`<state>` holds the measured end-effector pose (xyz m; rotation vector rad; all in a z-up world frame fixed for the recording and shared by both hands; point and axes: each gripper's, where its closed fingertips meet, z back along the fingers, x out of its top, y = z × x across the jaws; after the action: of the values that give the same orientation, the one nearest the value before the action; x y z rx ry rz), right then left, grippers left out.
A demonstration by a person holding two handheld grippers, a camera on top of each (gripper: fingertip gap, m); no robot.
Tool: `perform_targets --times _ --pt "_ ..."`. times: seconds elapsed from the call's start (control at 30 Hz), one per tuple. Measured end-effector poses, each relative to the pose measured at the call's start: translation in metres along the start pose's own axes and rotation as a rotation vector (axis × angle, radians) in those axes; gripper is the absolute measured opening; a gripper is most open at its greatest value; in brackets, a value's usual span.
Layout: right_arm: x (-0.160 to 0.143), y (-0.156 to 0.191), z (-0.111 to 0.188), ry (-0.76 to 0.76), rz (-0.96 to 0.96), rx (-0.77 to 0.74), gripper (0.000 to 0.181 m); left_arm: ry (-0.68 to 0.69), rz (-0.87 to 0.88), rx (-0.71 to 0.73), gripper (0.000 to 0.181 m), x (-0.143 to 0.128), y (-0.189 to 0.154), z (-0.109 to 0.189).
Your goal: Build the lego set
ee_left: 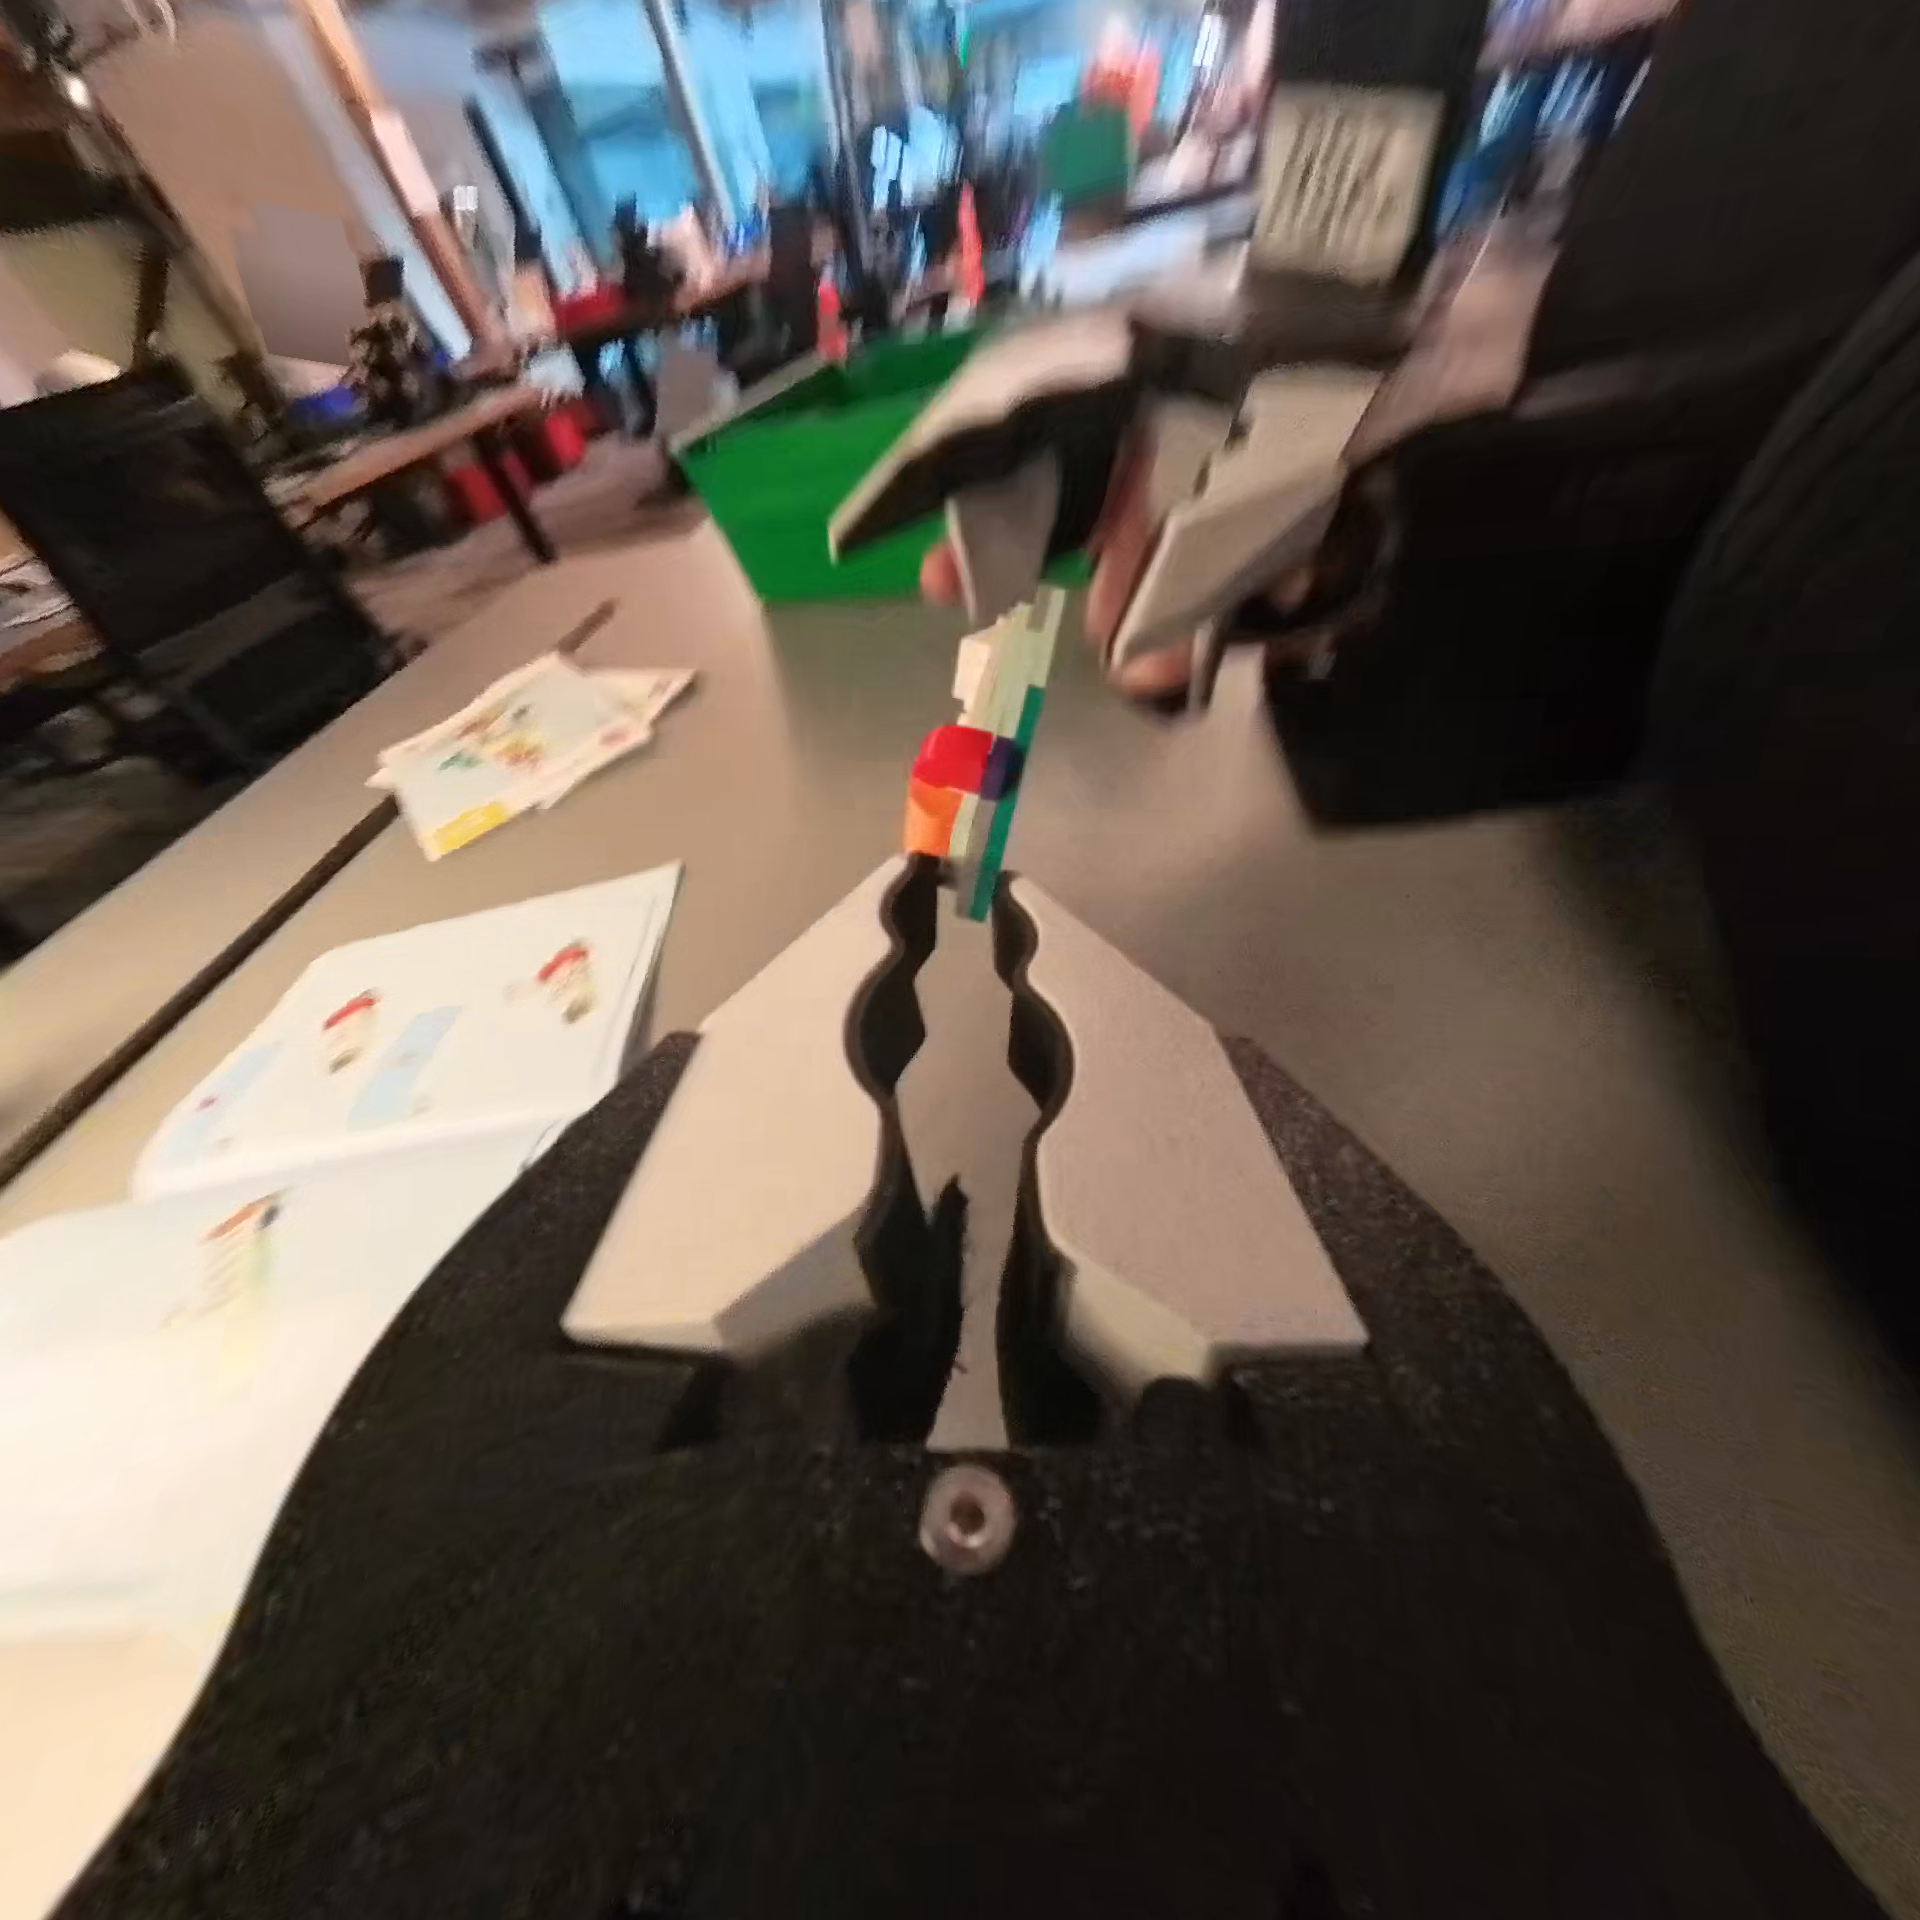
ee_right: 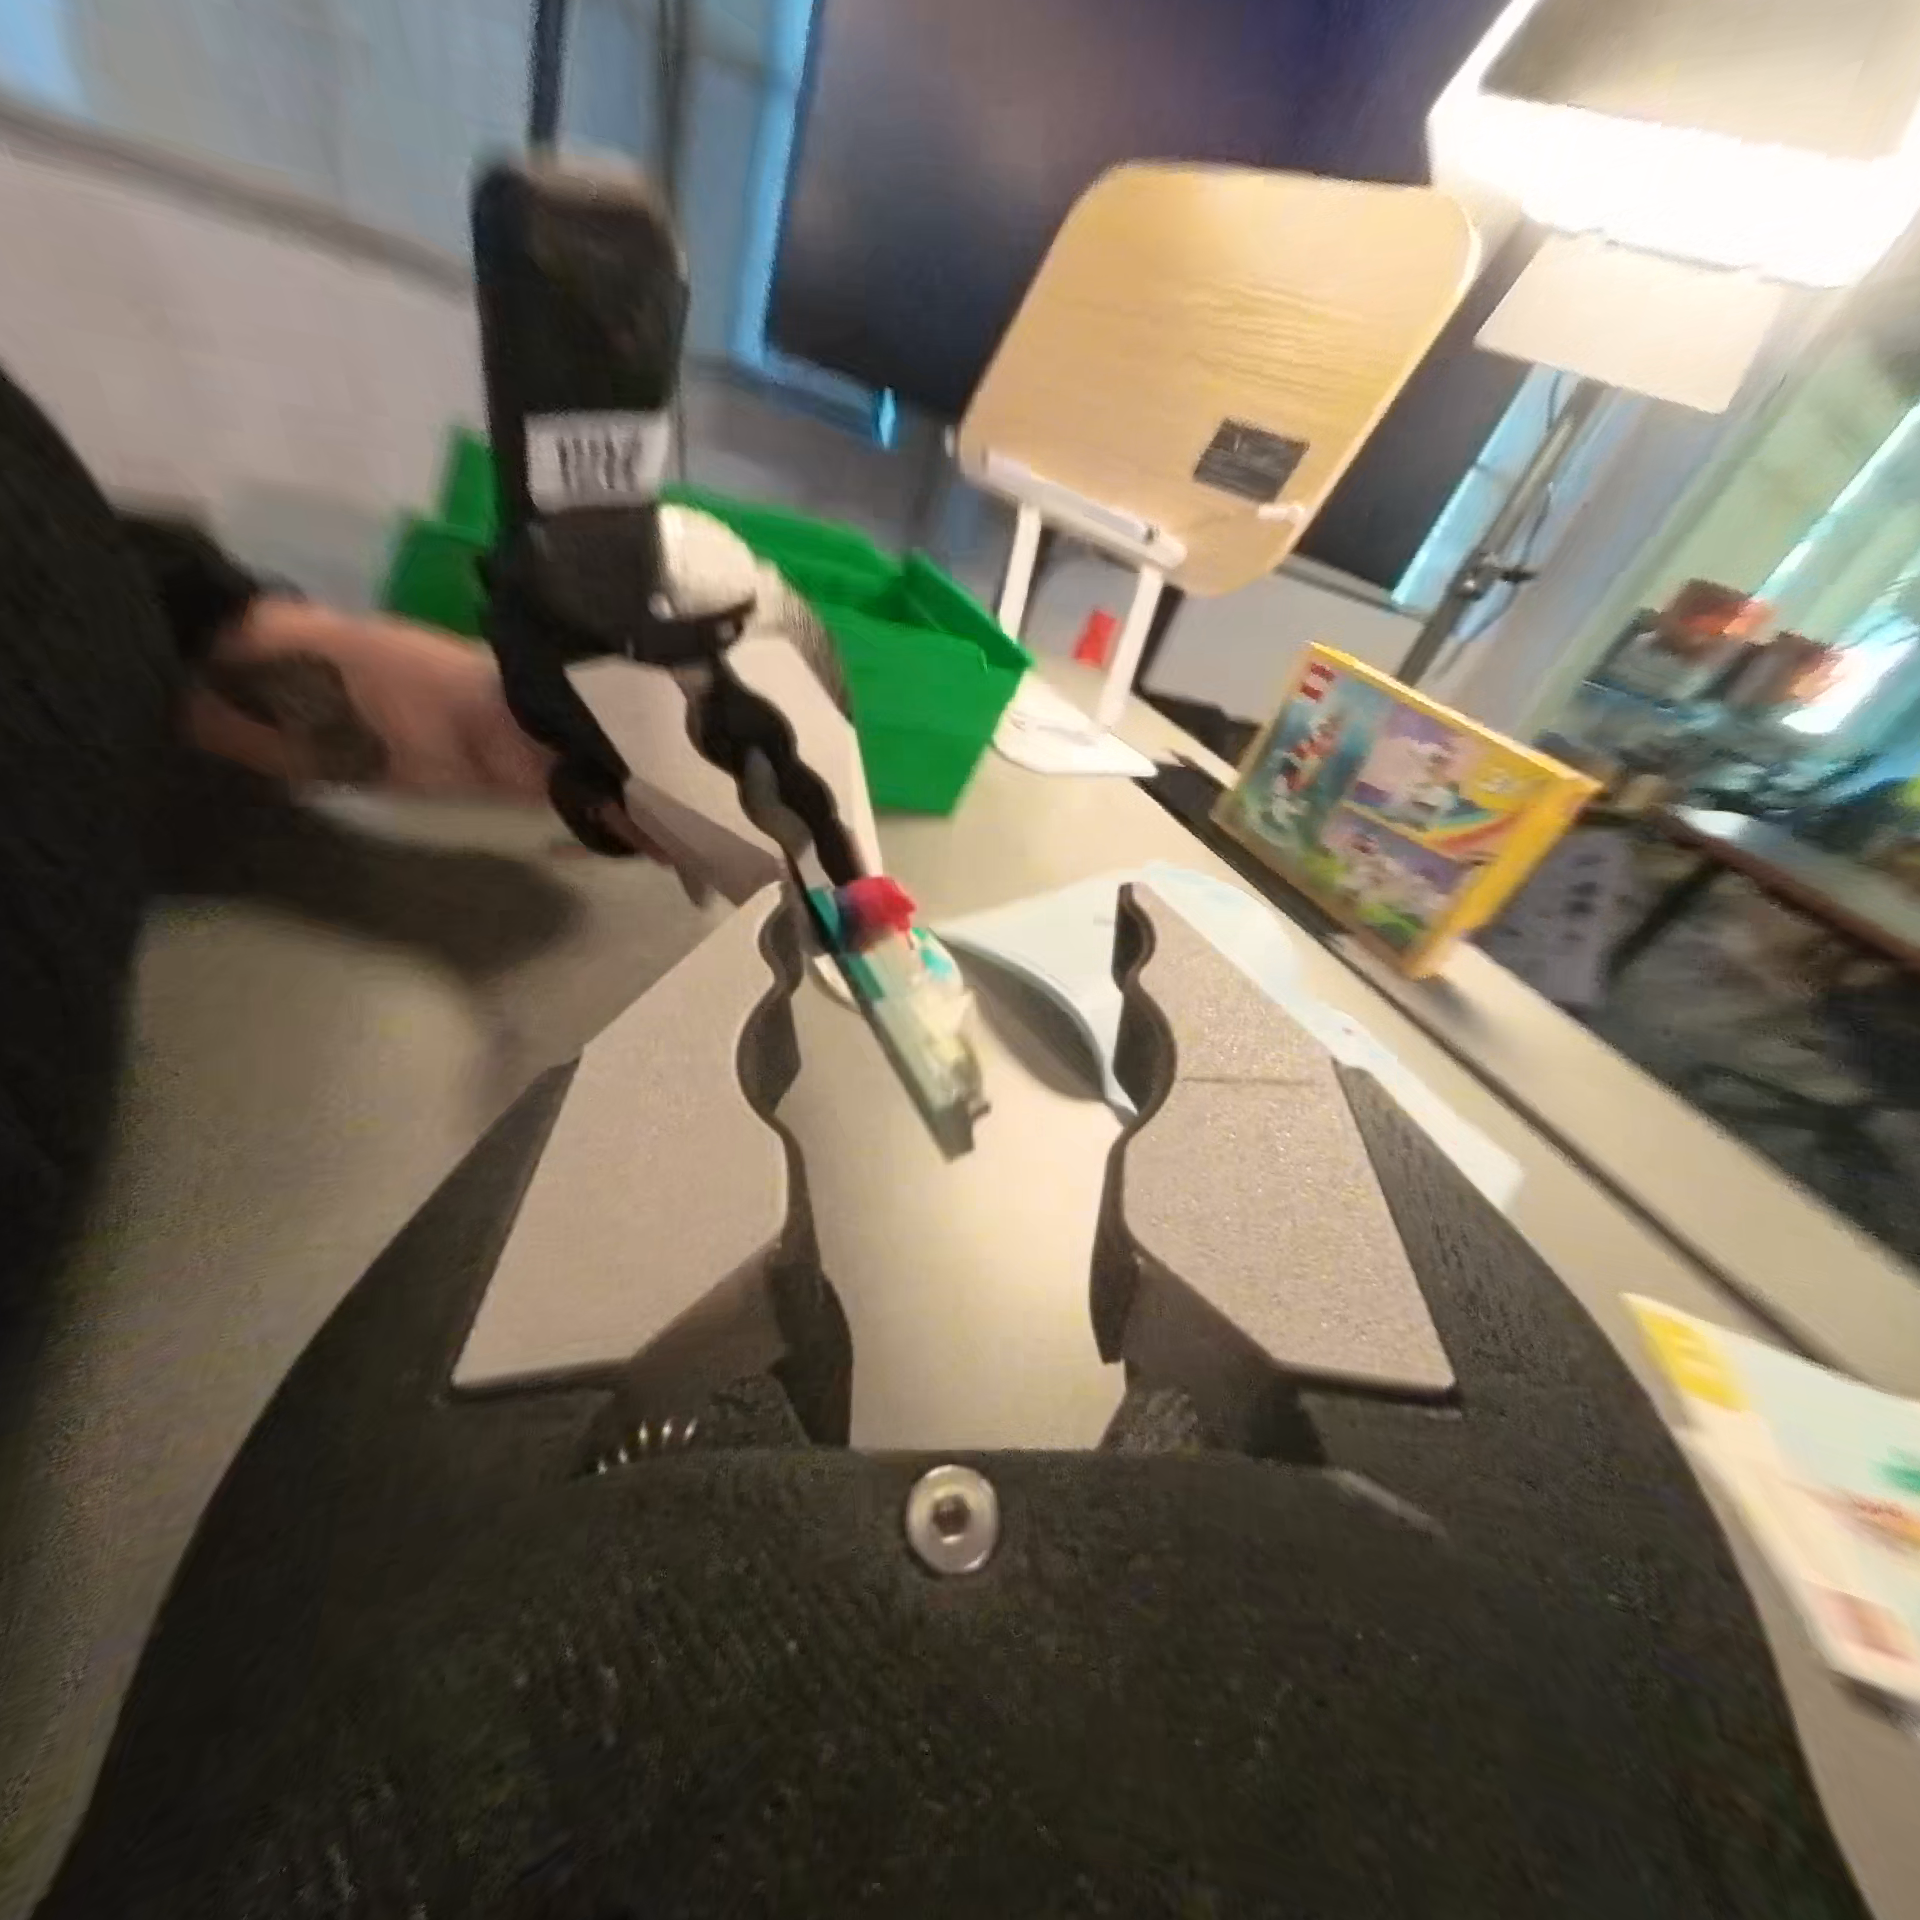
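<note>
A small lego assembly (ee_left: 997, 758), a green plate with white, red, orange and purple bricks, is held above the grey table (ee_left: 1195, 935). My left gripper (ee_left: 958, 891) is shut on its lower end. It stands up and away from that gripper. My right gripper (ee_left: 997, 592) comes from above, open around the assembly's top end. In the right wrist view the assembly (ee_right: 914, 1008) lies between the spread fingers of my right gripper (ee_right: 951, 914), close to the left finger, with a wide gap to the right one. The left gripper (ee_right: 821, 868) grips its far end there. Both views are motion-blurred.
Open instruction booklets (ee_left: 416, 1039) and a folded leaflet (ee_left: 530, 748) lie on the table to the left. A green bin (ee_right: 914, 675) stands at the back. A yellow lego box (ee_right: 1403, 810) and a wooden board on a white stand (ee_right: 1216, 374) are at the right. The grippers' ends are close to 5 centimeters from one another.
</note>
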<state>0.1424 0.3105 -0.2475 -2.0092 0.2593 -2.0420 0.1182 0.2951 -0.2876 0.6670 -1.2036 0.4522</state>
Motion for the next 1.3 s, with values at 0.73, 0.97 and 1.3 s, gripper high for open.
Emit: perform_targets --times 0.73,0.97,1.3 --pt "-0.072 0.033 -0.025 0.606 0.531 0.097 0.015 0.333 -0.189 0.028 0.008 -0.052 -0.006 -0.017" --pt "-0.078 0.035 -0.022 0.645 0.436 0.139 0.025 0.340 -0.176 -0.012 0.008 -0.058 -0.012 -0.019" --pt "-0.083 0.037 -0.020 0.665 0.360 0.171 0.018 0.327 -0.154 -0.027 0.008 -0.059 -0.013 -0.018"
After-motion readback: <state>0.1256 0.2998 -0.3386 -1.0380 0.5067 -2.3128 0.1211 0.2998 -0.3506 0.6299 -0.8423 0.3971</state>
